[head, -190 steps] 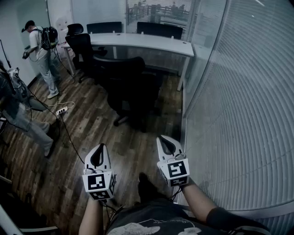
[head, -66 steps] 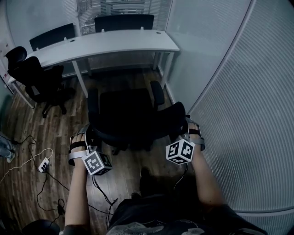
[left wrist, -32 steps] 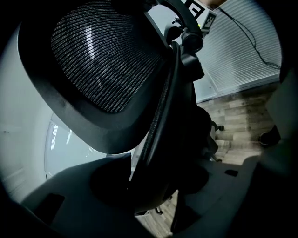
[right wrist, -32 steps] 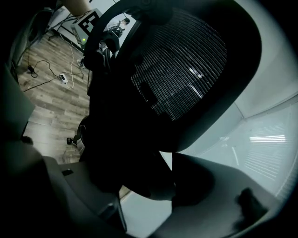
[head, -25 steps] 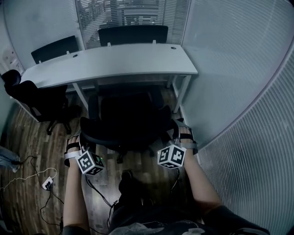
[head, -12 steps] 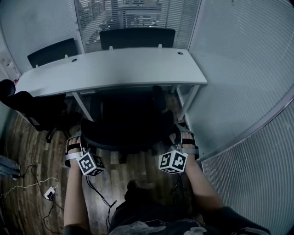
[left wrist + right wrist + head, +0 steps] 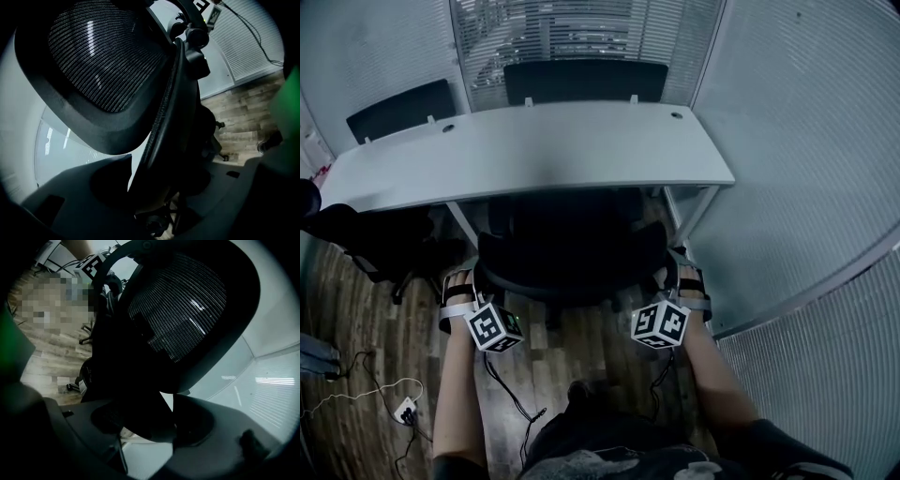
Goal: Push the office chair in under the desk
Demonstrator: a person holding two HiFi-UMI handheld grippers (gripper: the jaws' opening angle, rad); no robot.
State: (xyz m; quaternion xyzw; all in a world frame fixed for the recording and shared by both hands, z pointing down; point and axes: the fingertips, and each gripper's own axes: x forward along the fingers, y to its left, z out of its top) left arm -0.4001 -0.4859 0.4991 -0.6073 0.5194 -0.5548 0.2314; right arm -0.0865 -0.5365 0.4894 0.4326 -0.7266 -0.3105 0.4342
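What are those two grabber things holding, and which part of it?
Both hold the black office chair by its backrest: the left gripper clamps the backrest's left edge, the right gripper its right edge.

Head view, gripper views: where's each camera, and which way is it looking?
Head view: on the head, looking down at black mesh office chair and white desk; forearms show.
Left gripper view: on left gripper, along its jaws, shut on chair's back.
Right gripper view: on right gripper, likewise.
All share the chair's back.
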